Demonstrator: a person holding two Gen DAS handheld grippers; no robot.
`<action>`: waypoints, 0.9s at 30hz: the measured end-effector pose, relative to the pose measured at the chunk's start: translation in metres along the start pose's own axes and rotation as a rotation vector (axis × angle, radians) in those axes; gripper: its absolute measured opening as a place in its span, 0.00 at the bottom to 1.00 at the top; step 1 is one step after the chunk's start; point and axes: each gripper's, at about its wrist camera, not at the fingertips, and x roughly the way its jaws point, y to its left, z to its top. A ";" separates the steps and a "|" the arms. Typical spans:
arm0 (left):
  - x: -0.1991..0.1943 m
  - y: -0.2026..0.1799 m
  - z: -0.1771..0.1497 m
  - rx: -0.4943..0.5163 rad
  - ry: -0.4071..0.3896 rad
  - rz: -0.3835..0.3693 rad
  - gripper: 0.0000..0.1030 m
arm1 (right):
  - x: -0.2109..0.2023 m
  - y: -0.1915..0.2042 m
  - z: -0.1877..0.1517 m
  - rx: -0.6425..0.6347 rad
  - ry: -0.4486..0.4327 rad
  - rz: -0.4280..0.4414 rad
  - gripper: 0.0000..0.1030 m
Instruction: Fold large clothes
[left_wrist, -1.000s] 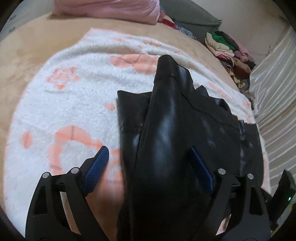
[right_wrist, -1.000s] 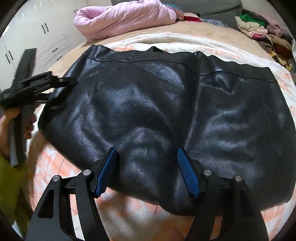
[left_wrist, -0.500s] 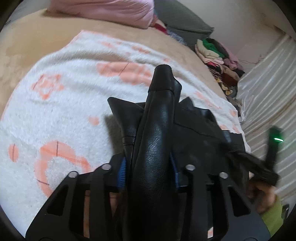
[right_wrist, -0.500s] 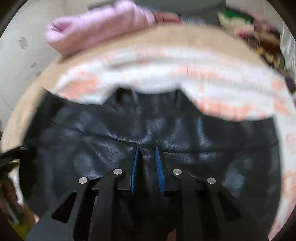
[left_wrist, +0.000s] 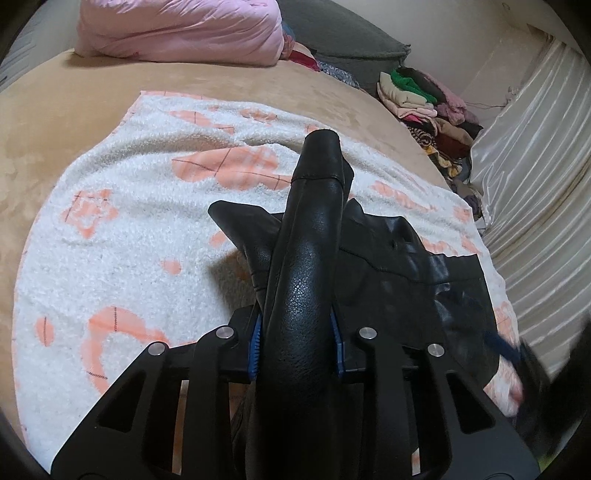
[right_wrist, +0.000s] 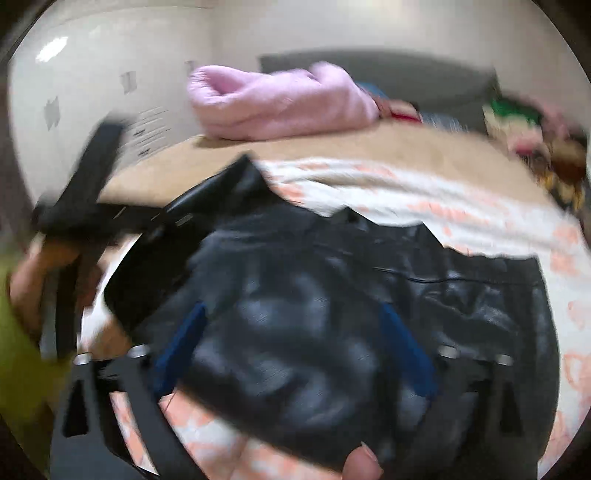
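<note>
Spanning most of both views, a bed (left_wrist: 55, 122) in tan cover is seen, with a white-and-peach fleece blanket (left_wrist: 122, 236) spread on it as the work surface. Lying on that blanket is the task item, a black leather-look garment (left_wrist: 417, 269), partly flat toward the right and partly lifted into a rounded ridge. Behind it, a pink duvet bundle (left_wrist: 177, 33) and a clothes pile (left_wrist: 424, 99) are left well apart from the work. Material is judged heavy, thick, fairly stiff and slick: soft rolls rather than sharp creases are expected, and slip through the pads is a risk. Best hold is judged to be at stitched seams or hem edges, not on smooth mid-panel. The left gripper (left_wrist: 297, 343) is clamped on the raised ridge, pads pressed to both sides, jaws closing a little further. The right gripper (right_wrist: 291, 354) is blurred; its jaws are opening, spread wide over the garment, nothing pinched.
</note>
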 end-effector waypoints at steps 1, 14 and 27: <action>0.000 0.000 0.001 0.000 0.002 0.001 0.19 | -0.002 0.018 -0.009 -0.067 -0.012 -0.024 0.94; -0.008 -0.020 0.011 0.046 0.010 0.014 0.16 | 0.028 0.119 -0.038 -0.468 -0.108 -0.139 0.52; -0.018 -0.140 0.045 0.216 -0.033 -0.044 0.18 | -0.049 0.069 -0.023 -0.416 -0.321 -0.276 0.12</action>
